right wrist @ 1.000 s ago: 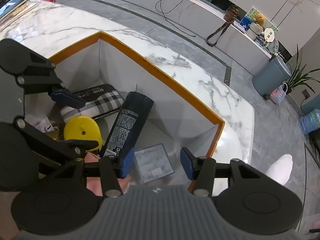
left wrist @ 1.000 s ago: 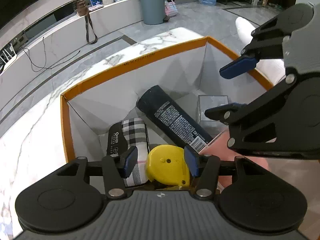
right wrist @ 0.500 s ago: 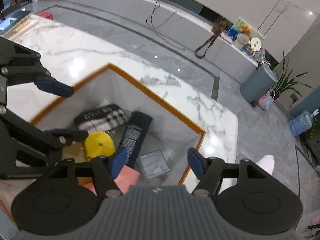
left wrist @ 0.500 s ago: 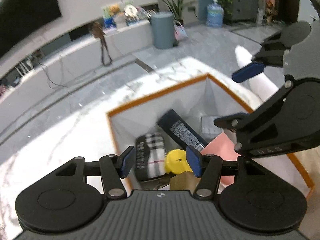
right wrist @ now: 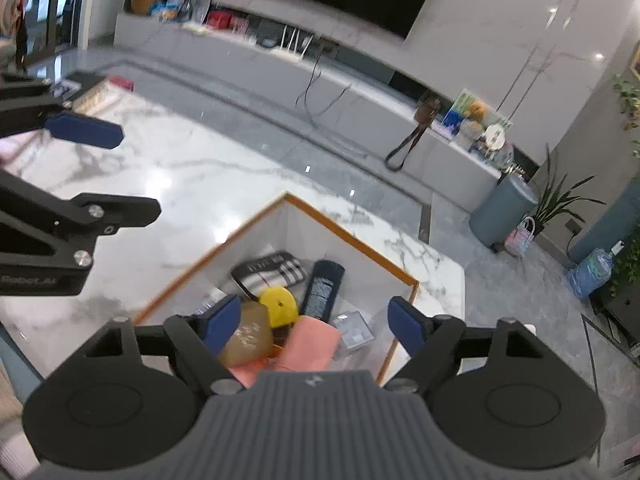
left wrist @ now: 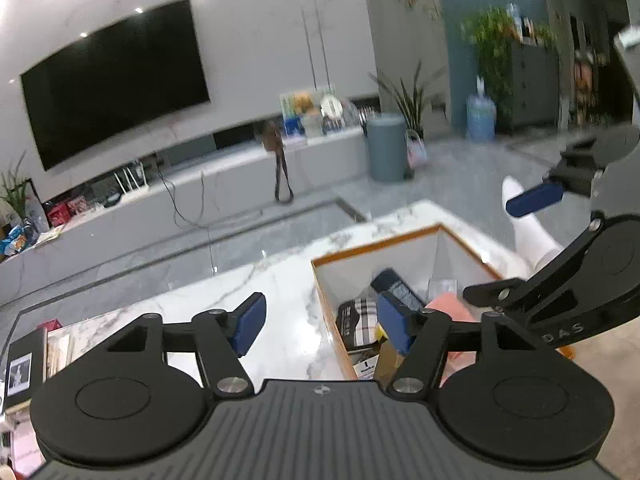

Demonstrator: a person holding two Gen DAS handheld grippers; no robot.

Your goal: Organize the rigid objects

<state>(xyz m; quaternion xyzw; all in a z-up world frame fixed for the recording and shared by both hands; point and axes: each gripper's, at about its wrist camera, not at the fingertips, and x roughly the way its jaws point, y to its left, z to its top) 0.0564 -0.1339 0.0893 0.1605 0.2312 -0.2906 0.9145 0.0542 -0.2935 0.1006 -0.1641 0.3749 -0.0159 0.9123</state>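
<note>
Now I hold both claws above the box (right wrist: 352, 236), fingers spread and gripping nothing: left claw (left wrist: 320, 322), right claw (right wrist: 316, 324). The yellow tape measure (right wrist: 279, 306) lies inside, the dark bottle (right wrist: 322, 288) at its two o'clock.

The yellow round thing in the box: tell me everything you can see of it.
The yellow object is a rounded, smooth, plastic-looking piece with a small dark hole in its top face. It lies inside the orange-rimmed white box, near the middle of the pile. The plaid case sits just behind it, the dark bottle beside it, a tan piece and a pink item in front. Neither gripper touches it. In the left wrist view only a sliver shows.
</note>
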